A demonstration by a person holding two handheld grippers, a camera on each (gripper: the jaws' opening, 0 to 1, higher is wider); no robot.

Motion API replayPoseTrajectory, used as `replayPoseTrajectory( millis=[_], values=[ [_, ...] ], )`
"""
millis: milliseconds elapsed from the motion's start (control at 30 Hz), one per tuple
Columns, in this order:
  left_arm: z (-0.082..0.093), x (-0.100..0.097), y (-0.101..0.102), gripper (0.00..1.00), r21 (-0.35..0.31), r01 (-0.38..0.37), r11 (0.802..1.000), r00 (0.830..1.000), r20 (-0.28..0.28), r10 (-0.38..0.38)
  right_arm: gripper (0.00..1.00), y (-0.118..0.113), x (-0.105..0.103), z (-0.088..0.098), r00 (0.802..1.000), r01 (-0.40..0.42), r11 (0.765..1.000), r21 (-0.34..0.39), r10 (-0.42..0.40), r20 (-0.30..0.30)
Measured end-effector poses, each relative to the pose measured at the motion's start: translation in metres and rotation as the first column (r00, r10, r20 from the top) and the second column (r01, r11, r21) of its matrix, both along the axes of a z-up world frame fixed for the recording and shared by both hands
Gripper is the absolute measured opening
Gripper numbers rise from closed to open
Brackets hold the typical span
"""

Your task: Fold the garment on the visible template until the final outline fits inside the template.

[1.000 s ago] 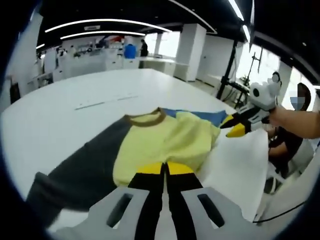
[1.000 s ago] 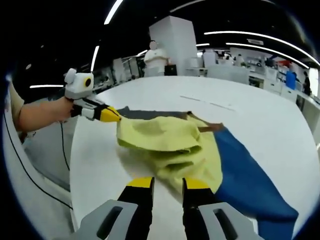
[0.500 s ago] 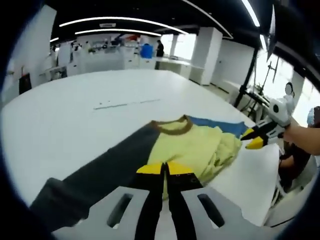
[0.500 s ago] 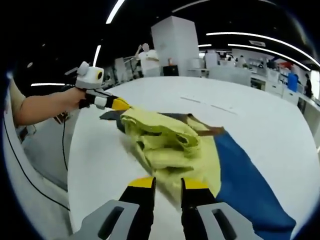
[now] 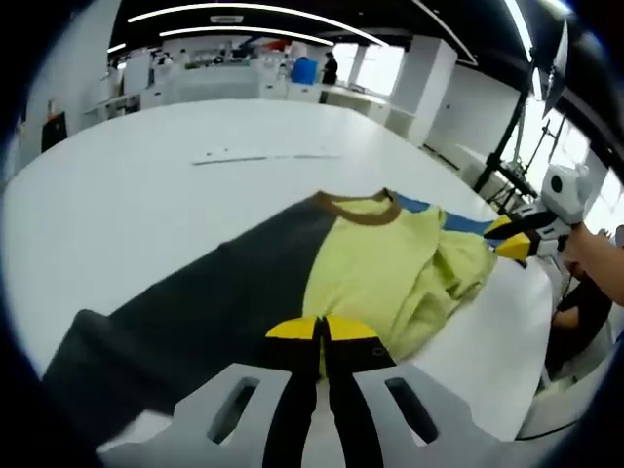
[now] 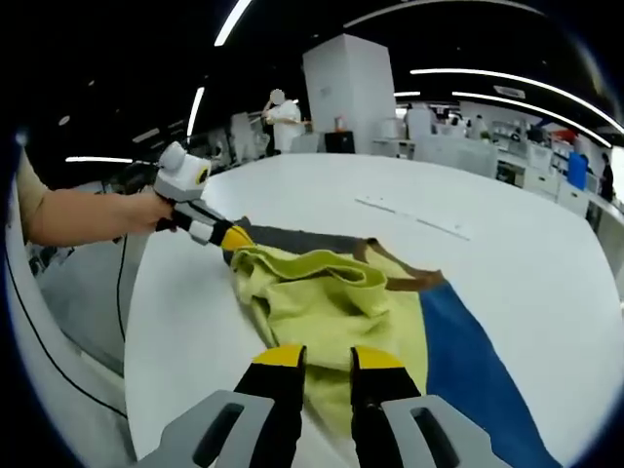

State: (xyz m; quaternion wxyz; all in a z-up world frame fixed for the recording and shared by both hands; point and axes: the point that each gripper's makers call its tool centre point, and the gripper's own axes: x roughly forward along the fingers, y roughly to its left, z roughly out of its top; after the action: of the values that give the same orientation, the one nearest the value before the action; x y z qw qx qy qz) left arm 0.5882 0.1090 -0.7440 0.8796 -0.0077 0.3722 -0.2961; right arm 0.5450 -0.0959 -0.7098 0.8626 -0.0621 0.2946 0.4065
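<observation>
A shirt lies on the white table [image 5: 146,185], with a yellow body [image 5: 370,278], a brown collar [image 5: 356,210], a dark grey sleeve [image 5: 195,312] and a blue sleeve [image 6: 468,351]. My left gripper [image 5: 320,333] is shut on the yellow hem, and it appears from the left in the right gripper view [image 6: 234,237], pinching a bunched yellow fold [image 6: 312,273]. My right gripper [image 6: 320,359] holds yellow cloth between its nearly shut jaws. It also appears at the right of the left gripper view [image 5: 509,239], beside the rumpled yellow edge [image 5: 458,268].
Thin strips [image 5: 263,156] lie flat on the table beyond the collar, and they appear again in the right gripper view [image 6: 414,216]. A person's forearm [image 6: 83,216] holds the left gripper over the table edge [image 6: 136,322]. Desks and people stand far behind.
Both cameras shifted. The yellow fold has dropped lower and spread flatter toward the table, and the left gripper now holds it closer to the surface. More of the grey sleeve is visible.
</observation>
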Motion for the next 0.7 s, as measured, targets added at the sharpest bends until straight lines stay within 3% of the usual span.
replayPoseTrajectory(
  millis=[200, 400, 600, 700],
  values=[
    [-0.018, -0.001, 0.003, 0.0, 0.006, -0.015, 1.0, 0.999, -0.052, 0.015, 0.13, 0.007, 0.001, -0.003, 1.0, -0.02, 1.0, -0.003, 0.02, -0.007],
    [0.002, -0.001, 0.005, 0.0, -0.068, -0.031, 0.997, 0.999, -0.012, 0.03, 0.13, 0.009, 0.003, 0.001, 0.999, -0.033, 0.999, -0.001, 0.033, 0.005],
    [0.019, -0.011, 0.008, 0.12, -0.114, -0.004, 0.993, 0.999, 0.048, 0.01, 0.13, 0.018, 0.006, 0.004, 0.999, -0.05, 0.999, 0.006, 0.05, 0.013],
    [0.023, -0.023, 0.003, 0.13, -0.123, 0.011, 0.992, 0.998, 0.063, -0.004, 0.13, 0.027, 0.006, 0.004, 0.998, -0.066, 0.998, 0.009, 0.066, 0.016]
  ],
)
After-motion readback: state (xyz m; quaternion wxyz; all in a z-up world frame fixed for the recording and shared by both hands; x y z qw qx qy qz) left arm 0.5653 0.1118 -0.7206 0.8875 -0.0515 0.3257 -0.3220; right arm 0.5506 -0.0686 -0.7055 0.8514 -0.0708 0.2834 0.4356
